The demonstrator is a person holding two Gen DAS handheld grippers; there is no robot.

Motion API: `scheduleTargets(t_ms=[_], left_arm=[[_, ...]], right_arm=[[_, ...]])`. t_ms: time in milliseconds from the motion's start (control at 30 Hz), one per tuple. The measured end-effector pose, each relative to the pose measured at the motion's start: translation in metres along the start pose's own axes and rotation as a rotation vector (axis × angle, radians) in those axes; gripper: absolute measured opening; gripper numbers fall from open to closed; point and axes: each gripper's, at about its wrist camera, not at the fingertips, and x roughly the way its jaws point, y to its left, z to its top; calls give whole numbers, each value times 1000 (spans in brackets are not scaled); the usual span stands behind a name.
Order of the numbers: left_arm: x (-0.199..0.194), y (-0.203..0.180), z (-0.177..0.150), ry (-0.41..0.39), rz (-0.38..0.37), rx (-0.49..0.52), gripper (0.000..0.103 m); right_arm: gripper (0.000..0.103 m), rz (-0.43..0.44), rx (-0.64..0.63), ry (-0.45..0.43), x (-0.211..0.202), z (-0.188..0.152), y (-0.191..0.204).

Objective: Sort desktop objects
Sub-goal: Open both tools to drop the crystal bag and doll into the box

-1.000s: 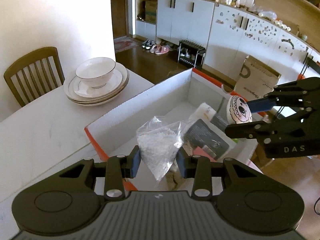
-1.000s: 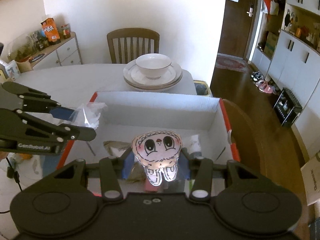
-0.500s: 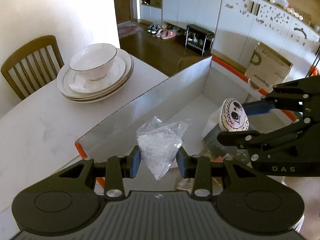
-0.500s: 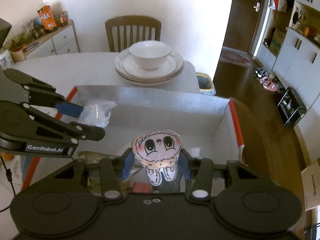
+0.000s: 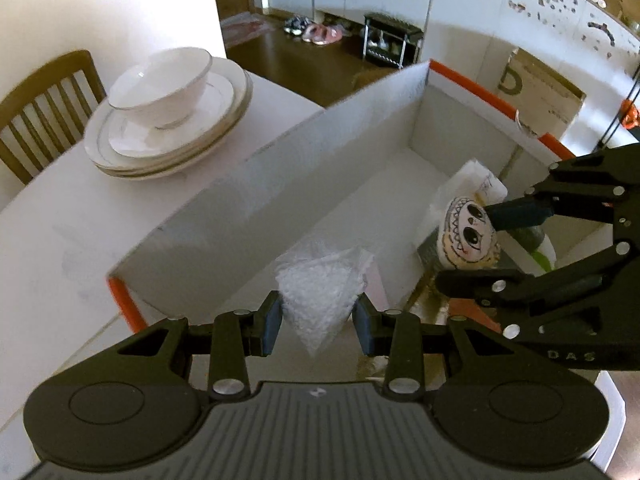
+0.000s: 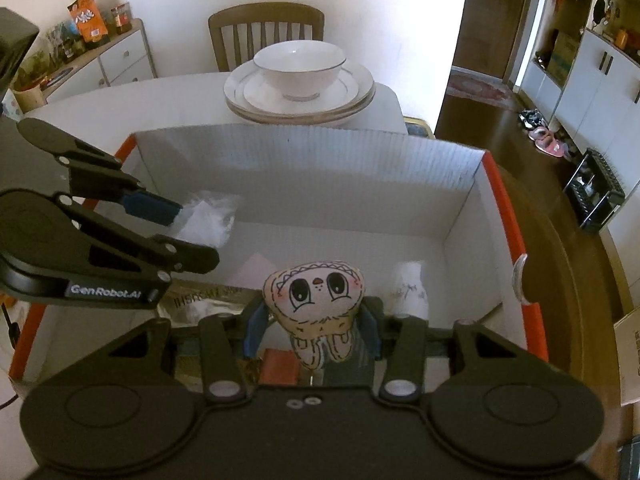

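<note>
Left gripper (image 5: 318,316) clenched on bag (image 5: 322,286), low centre of frame, over box (image 5: 280,188). Right gripper (image 6: 310,326) clenched on plush (image 6: 316,300), lower centre. Probably both light and soft; bag likely slippery, best pinched at gathered film.

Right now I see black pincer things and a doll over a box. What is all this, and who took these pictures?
There is no robot here: a person holds a two-fingered claw in each hand, and each carries its own camera looking along its fingers. So each picture shows its own claw at the bottom and the other one from the side.

The left claw is shut on a clear plastic bag of white bits. The right claw is shut on a small cartoon-face doll.

Both hang over an open white box with orange edges, which already holds some packets. The box sits on a white table, beside a bowl on stacked plates.
</note>
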Motion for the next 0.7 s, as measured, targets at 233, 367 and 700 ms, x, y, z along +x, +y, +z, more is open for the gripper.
scheduleTargets(t_ms=[233,367,700], left_arm=[[9,-2,1,32,-21,1,37],[9,2,2,37,-36,-18,37],[-5,-2,-3,-7,-43,-1,53]], right_arm=[[48,0,9,14,4,-4,-2],[49,10,16,15,4,-5,-4],[61,26,12,7,-5,-8,-6]])
